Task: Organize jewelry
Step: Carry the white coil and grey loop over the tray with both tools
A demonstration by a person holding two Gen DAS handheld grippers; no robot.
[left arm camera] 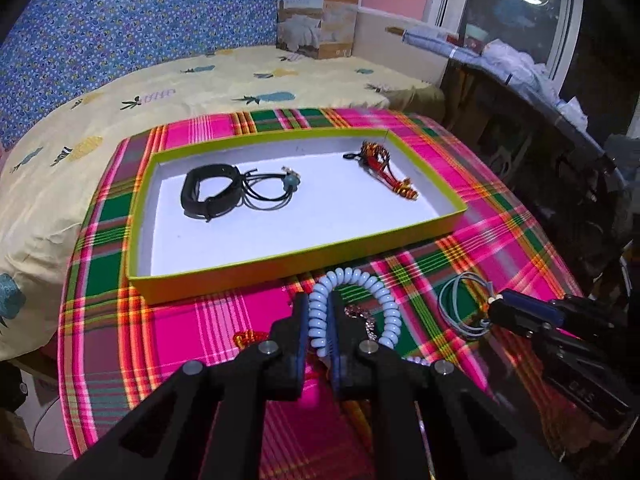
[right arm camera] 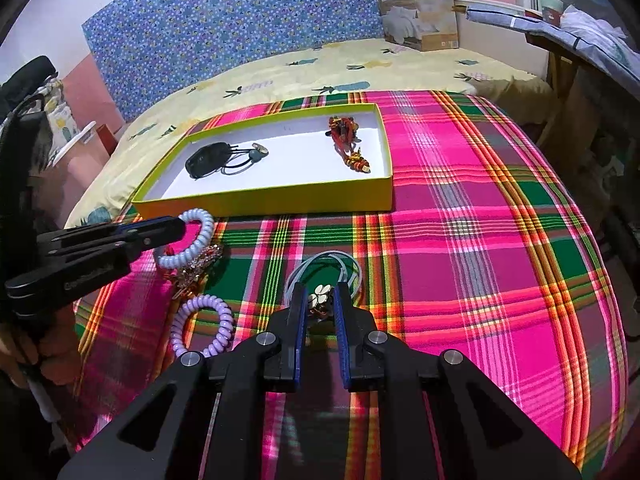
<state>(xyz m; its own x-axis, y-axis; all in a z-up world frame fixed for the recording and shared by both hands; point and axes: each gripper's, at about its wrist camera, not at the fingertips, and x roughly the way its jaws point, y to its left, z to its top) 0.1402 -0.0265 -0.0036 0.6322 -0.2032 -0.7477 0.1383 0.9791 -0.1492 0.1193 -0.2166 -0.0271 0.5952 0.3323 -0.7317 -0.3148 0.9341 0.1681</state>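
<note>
Plaid cloth (right arm camera: 480, 216), pineapple-print bedspread (left arm camera: 224, 80), cardboard box (left arm camera: 320, 18) behind.

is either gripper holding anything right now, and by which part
The left gripper pinches the pale blue spiral bracelet on one side of its loop. The right gripper straddles a flower charm; a hold cannot be told.

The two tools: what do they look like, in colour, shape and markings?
Both the left tool and the right tool are matte black plastic. Each has two flat fingers lined with blue pads, joined by angular links with round silver pivot pins and triangular cut-outs. Faint embossed lettering shows on the side of each body, unreadable. No cables are visible.
</note>
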